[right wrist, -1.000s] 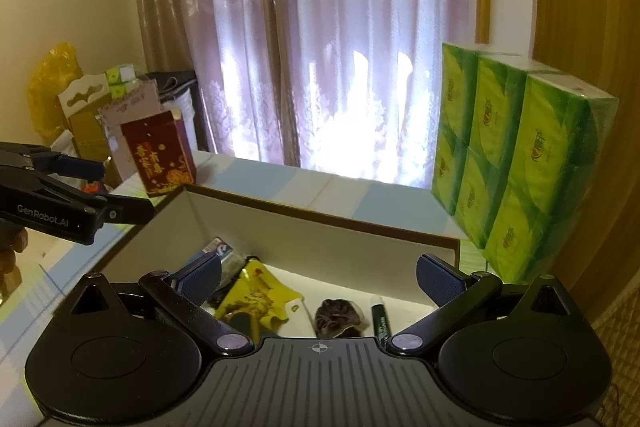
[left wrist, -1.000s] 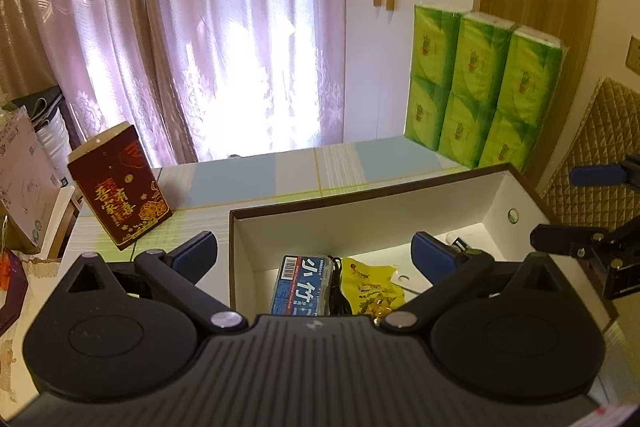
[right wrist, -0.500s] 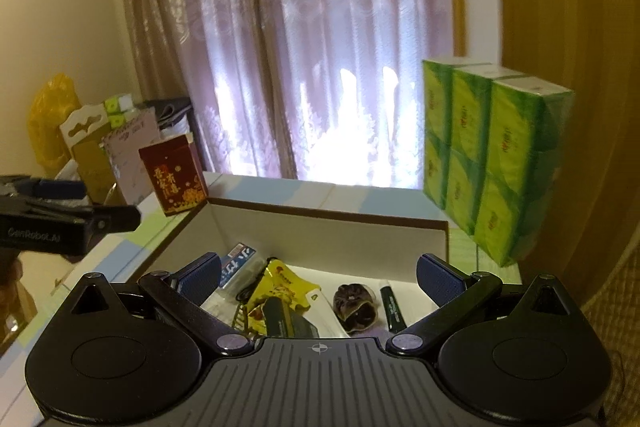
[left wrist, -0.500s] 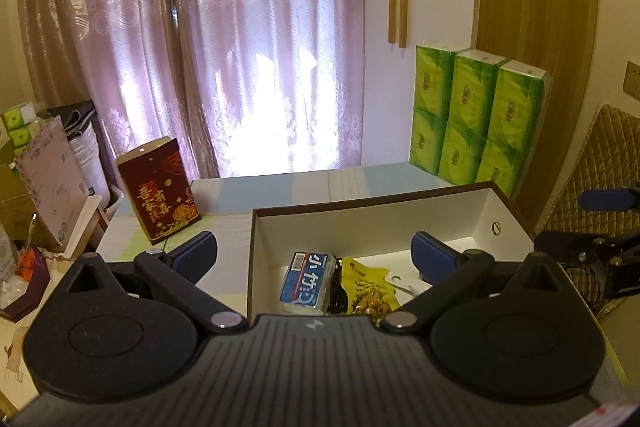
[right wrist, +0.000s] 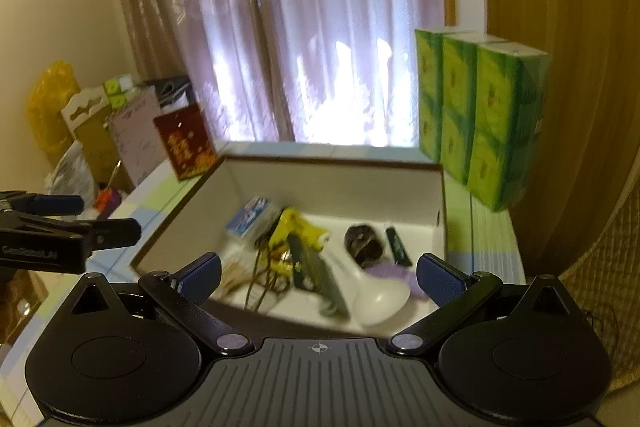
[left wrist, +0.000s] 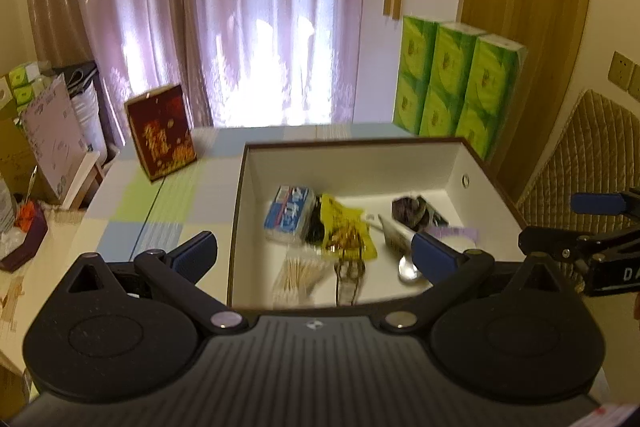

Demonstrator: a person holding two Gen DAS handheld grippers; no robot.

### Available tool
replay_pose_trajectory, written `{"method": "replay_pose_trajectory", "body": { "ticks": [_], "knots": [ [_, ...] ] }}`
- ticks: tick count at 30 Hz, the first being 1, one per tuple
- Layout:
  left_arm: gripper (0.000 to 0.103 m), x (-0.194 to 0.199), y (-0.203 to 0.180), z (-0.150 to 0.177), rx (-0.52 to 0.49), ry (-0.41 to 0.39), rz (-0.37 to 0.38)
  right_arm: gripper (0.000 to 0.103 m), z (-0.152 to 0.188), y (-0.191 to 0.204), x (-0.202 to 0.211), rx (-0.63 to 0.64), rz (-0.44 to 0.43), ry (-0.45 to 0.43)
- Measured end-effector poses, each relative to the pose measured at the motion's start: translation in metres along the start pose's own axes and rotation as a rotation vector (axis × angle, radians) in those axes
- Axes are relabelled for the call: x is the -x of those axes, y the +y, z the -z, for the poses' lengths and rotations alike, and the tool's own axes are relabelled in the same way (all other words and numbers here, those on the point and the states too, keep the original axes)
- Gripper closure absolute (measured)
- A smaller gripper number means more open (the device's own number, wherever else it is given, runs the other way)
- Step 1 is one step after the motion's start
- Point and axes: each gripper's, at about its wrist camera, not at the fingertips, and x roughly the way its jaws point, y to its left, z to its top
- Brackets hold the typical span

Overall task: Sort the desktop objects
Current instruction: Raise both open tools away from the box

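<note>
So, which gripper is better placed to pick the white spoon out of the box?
Right, probably. The white spoon lies between the right gripper's open fingers, near the box's front. The left gripper, also open, has it beside its right finger.

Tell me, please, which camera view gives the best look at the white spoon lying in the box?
The right wrist view: the white spoon shows its whole bowl and handle, though blurred, among the box contents. In the left wrist view, only part of the bowl shows; the left gripper's finger covers the rest.
</note>
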Motion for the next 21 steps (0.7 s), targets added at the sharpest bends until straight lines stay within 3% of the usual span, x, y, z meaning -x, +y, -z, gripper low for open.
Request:
{"method": "replay_pose_trajectory", "body": {
  "ticks": [21],
  "knots": [
    [0.001,0.049,-0.029,0.049,0.005,0.076,-0.052,0.002,0.050,0.017,0.038,-0.014,-0.016,0.057]
  ]
}}
